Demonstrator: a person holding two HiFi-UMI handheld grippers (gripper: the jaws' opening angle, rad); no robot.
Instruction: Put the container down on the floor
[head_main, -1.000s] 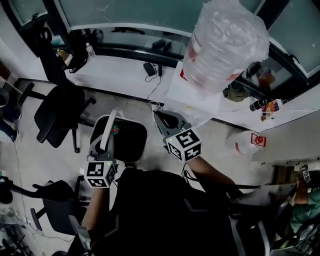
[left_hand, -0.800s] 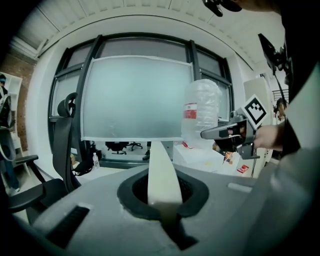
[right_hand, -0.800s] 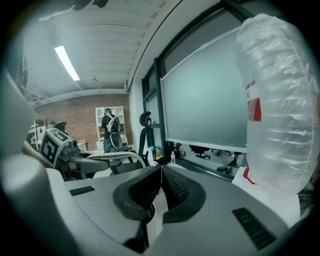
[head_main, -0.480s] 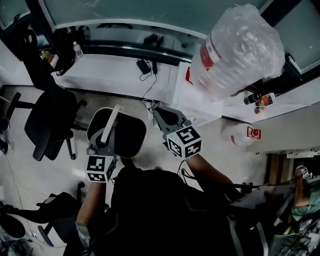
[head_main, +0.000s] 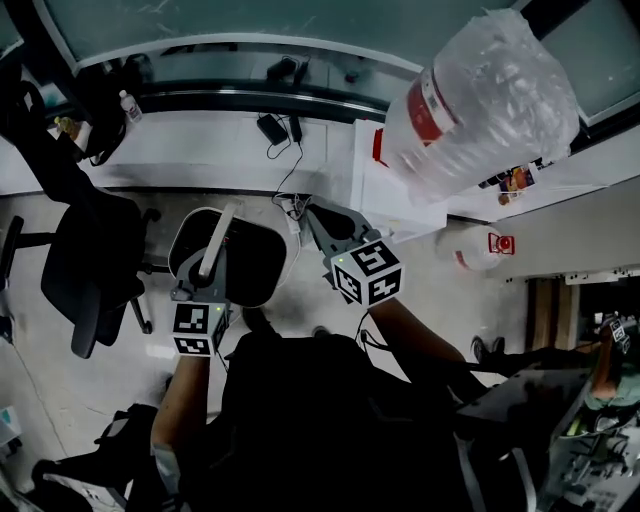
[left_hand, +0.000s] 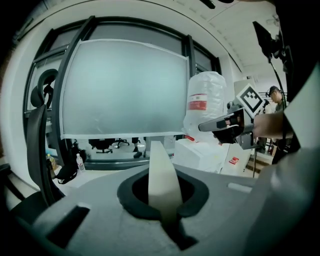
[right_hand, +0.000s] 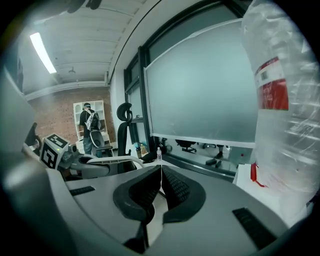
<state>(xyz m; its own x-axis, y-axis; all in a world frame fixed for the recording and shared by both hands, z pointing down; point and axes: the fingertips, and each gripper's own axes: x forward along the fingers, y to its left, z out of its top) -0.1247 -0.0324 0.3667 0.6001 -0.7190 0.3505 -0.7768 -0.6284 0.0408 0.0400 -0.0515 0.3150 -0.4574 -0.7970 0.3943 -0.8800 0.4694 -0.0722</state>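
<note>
Carrying a white-rimmed container (head_main: 255, 270) between two handheld grippers, clear of the pale floor (head_main: 60, 380) and just in front of a dark-clothed torso. Reaching forward with both forearms, elbows bent, tools tipped slightly downward and marker cubes facing up. Clamping the left gripper (head_main: 205, 285) fully closed on a pale band that runs across the container's dark mouth, the band rising straight out from between the black pads in the left gripper view. Pinching the right gripper (head_main: 314, 222) closed on a thin white edge at the container's right rim, pads all but touching, only a sliver of white between them in the right gripper view. Standing with a black office chair (head_main: 85, 270) on the left and a large clear water bottle (head_main: 480, 100) with a red label looming at upper right, near a white ledge (head_main: 200, 150) under the window.
</note>
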